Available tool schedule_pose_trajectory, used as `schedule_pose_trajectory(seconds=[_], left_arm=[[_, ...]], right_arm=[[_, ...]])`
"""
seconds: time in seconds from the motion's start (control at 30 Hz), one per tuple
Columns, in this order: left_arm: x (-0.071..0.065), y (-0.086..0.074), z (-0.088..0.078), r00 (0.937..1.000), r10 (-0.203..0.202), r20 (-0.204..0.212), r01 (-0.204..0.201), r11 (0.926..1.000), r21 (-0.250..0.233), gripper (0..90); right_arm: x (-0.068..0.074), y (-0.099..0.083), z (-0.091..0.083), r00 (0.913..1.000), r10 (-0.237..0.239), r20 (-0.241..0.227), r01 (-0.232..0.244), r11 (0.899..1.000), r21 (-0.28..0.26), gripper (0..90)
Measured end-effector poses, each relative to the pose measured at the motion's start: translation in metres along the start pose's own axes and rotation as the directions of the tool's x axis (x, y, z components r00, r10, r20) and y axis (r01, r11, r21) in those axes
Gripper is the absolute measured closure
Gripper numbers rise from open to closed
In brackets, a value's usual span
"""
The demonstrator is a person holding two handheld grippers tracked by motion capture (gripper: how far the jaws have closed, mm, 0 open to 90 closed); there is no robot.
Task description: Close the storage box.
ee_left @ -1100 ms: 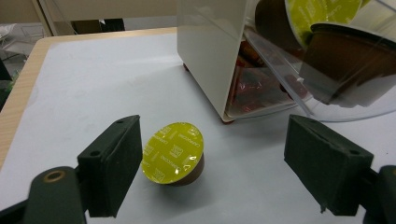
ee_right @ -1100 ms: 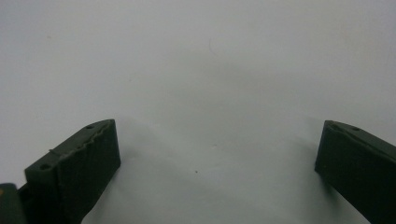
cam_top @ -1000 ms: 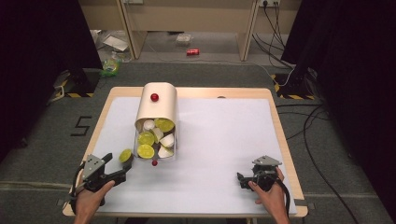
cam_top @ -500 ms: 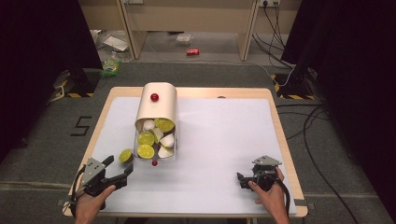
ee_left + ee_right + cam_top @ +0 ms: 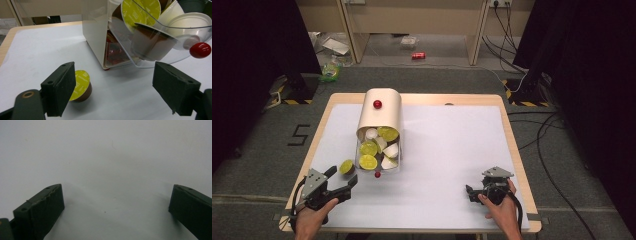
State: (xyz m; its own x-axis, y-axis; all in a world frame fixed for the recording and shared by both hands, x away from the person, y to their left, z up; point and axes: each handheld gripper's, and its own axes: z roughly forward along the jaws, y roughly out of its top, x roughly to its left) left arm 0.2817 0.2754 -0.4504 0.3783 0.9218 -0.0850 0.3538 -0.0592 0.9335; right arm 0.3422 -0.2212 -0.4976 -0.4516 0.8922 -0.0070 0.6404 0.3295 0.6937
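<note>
My left tool (image 5: 339, 181) sits near the table's (image 5: 452, 145) front left corner with its jaws wide apart and nothing between them, aimed at a lone coffee pod (image 5: 80, 85) with a yellow-green lid that lies on its side just beside the open drawer (image 5: 378, 156) of the cream pod holder (image 5: 382, 112). That drawer is full of more pods, yellow-green and white. My right tool (image 5: 473, 191) rests near the front right corner, jaws also apart, over bare white table.

A loose capsule (image 5: 346, 166) lies on the table (image 5: 452, 150) just left of the dispenser's (image 5: 381, 117) open drawer (image 5: 378, 156).
</note>
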Motion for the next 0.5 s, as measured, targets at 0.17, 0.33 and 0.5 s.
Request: schedule_pose_trajectory(seconds=[0.17,0.33,0.5], left_arm=[[-0.003,0.003,0.003,1.0,0.006,0.005,-0.006,1.0,-0.006,18.6],[-0.003,0.005,0.007,1.0,0.007,0.003,-0.007,0.9999,-0.008,18.6],[-0.003,0.005,0.011,1.0,0.006,0.003,-0.006,1.0,0.0,16.6]], right_arm=[[0.0,0.0,0.0,1.0,0.0,0.0,0.0,1.0,0.0,0.3],[0.0,0.0,0.0,1.0,0.0,0.0,0.0,1.0,0.0,0.3],[0.0,0.0,0.0,1.0,0.0,0.0,0.0,1.0,0.0,0.3]])
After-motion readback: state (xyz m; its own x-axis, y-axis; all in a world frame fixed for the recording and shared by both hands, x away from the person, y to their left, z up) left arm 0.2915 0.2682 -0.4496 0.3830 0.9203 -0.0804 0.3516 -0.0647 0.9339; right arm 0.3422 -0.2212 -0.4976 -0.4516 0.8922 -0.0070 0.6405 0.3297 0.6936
